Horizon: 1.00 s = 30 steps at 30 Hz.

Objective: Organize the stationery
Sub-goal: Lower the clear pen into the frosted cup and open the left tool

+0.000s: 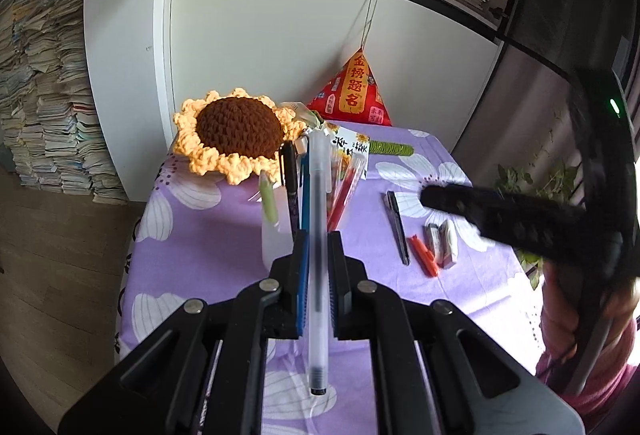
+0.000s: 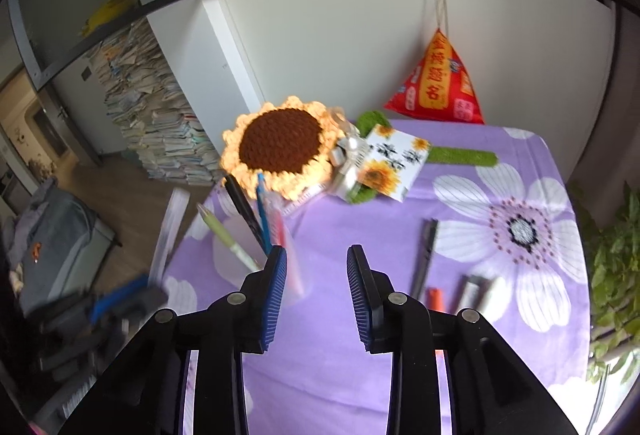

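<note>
My left gripper (image 1: 319, 249) is shut on a clear pen with black ink (image 1: 319, 195), which stands up between the blue pads above the purple tablecloth. Just behind it is a translucent pen cup (image 1: 275, 243) holding a green, a black, a blue and some red pens. My right gripper (image 2: 317, 263) hangs open over the cloth with nothing between its pads; the pen cup (image 2: 236, 251) is at its left. A black pen (image 2: 426, 255), an orange piece (image 2: 435, 297) and two small grey-white items (image 2: 476, 291) lie on the cloth at its right.
A crochet sunflower (image 2: 280, 143), a sunflower card (image 2: 394, 163) and a red pyramid bag (image 2: 438, 83) sit at the table's back by the white cabinet. Stacked books (image 2: 160, 123) stand on the floor at the left. A leafy plant (image 2: 612, 275) borders the right edge.
</note>
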{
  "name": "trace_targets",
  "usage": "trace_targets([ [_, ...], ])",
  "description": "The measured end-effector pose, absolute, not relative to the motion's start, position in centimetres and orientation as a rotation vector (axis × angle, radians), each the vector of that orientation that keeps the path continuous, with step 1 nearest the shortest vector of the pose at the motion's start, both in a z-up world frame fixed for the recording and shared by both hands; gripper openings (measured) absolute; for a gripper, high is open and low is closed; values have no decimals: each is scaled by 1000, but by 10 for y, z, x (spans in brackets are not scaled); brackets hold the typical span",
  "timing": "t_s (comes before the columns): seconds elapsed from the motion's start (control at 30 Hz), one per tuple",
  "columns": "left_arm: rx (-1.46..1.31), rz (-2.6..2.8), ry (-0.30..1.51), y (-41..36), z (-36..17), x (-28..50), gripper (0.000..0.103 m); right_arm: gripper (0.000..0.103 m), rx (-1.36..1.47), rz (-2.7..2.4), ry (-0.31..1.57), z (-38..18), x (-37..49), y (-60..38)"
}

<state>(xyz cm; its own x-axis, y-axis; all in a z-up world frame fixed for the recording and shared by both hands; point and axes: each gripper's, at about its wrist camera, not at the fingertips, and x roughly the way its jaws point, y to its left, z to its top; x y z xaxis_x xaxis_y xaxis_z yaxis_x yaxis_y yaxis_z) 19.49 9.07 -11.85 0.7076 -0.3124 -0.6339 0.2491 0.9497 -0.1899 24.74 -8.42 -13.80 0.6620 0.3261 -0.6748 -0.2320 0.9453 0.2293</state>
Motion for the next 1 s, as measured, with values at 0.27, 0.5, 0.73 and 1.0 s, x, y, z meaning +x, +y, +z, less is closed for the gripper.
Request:
trace_targets([
  [0.27,-191,-294,588,91,-100,230,7,31,157,261,806,-151,231,-117],
  [0.5,-240,-232,530,87,-115,263,7,31,172,218,812,-157,216,-142],
  [0.73,-259,-184,478,85,-135,265,7,31,211,180,812,-158,211,-163],
  [1.0,-223,-169,429,83,-135,247,7,31,205,200,834,-164,214,-155],
])
